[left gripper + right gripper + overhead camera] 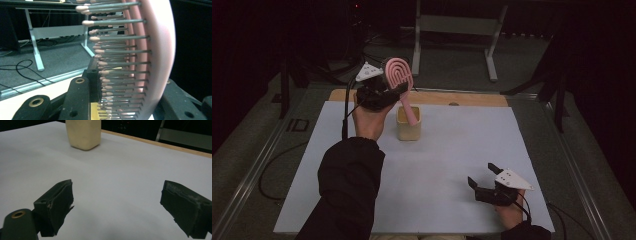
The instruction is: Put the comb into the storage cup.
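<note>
We see one cream cup (408, 128) standing on the white sheet (447, 165) near the table's far edge, left of centre, and the handle end of one pink hairbrush (401, 80) dips into it. The brush leans up and to the left; its oval head carries rows of thin grey bristles (117, 51) with pale rounded tips. Our left gripper (388, 92), raised above the far edge, is clamped on the brush head. Our right gripper (482, 176) sits low near the near right corner, jaws spread wide with nothing between them.
</note>
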Demonstrator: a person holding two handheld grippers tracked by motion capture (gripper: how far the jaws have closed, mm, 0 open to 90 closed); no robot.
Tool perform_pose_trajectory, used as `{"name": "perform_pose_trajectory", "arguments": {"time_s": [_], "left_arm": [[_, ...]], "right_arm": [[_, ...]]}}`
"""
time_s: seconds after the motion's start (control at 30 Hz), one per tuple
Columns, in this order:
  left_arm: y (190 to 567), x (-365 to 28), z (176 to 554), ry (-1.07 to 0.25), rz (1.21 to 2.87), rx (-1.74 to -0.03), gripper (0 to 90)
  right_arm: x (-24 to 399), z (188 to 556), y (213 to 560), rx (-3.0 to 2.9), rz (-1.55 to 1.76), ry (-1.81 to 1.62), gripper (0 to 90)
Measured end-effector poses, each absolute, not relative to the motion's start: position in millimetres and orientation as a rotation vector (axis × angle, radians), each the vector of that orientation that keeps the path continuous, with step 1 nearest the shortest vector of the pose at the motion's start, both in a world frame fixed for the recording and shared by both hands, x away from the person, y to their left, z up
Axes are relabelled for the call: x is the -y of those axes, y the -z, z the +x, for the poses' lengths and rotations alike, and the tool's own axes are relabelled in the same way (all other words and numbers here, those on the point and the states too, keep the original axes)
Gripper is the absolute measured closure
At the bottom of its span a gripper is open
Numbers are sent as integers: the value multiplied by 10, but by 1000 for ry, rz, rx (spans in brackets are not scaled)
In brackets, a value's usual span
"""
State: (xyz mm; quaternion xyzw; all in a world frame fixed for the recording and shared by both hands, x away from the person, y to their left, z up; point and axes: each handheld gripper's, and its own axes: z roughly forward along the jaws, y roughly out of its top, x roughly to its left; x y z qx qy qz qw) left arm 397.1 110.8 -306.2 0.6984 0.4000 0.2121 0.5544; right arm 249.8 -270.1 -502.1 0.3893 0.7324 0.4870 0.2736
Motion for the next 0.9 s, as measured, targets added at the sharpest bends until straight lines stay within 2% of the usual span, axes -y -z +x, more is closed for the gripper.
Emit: {"name": "perform_pose_trajectory", "arguments": {"time_s": [0.9], "left_arm": [[3071,-1061,4068,-566,1632,-976,641]], "right_arm": [[2714,2501,5018,-1960,1049,-1321,110]]}}
